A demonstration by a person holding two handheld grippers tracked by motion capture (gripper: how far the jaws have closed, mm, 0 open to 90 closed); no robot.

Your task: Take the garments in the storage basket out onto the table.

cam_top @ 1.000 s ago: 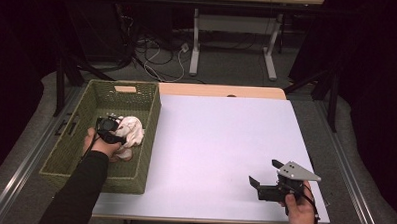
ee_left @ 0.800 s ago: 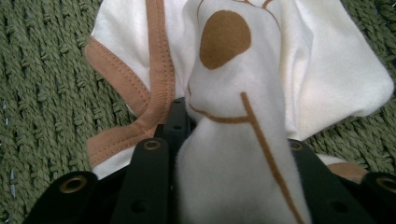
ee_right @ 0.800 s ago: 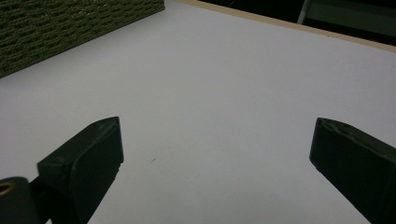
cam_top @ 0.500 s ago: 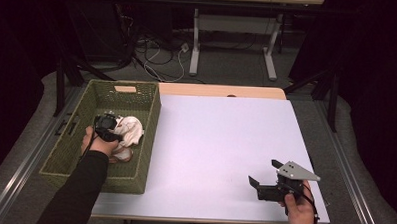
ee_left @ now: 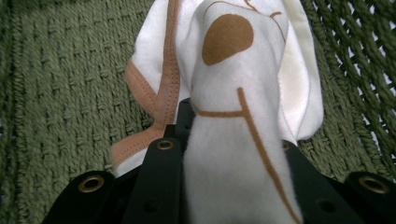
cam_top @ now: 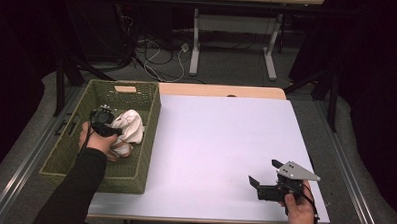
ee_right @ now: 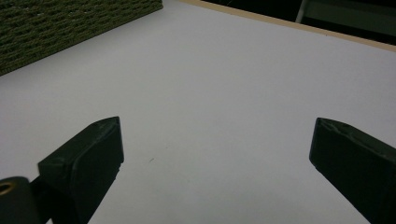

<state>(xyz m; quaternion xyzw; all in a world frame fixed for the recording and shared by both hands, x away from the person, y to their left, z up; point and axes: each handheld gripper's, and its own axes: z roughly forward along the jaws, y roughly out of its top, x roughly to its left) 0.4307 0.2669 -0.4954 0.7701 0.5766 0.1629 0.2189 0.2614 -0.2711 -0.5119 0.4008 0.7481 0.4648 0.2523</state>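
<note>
A white cloth with brown trim and a brown patch lies bunched inside the green woven basket. My left gripper reaches into the basket from the left. Its jaws have just been closing, and they now pinch a fold of the cloth. In the left gripper view the cloth rises between the two black jaws of the left gripper, with the basket floor behind. My right gripper rests low at the table's front right, open with nothing between its jaws. In its own view the right gripper faces bare tabletop.
The white table spreads between the basket and the right hand. The basket's side appears at the top left of the right gripper view. Table legs and cables stand on the floor beyond the far edge.
The left hand has shifted slightly up and left inside the basket, staying at the cloth. The right hand and its gripper have kept still.
</note>
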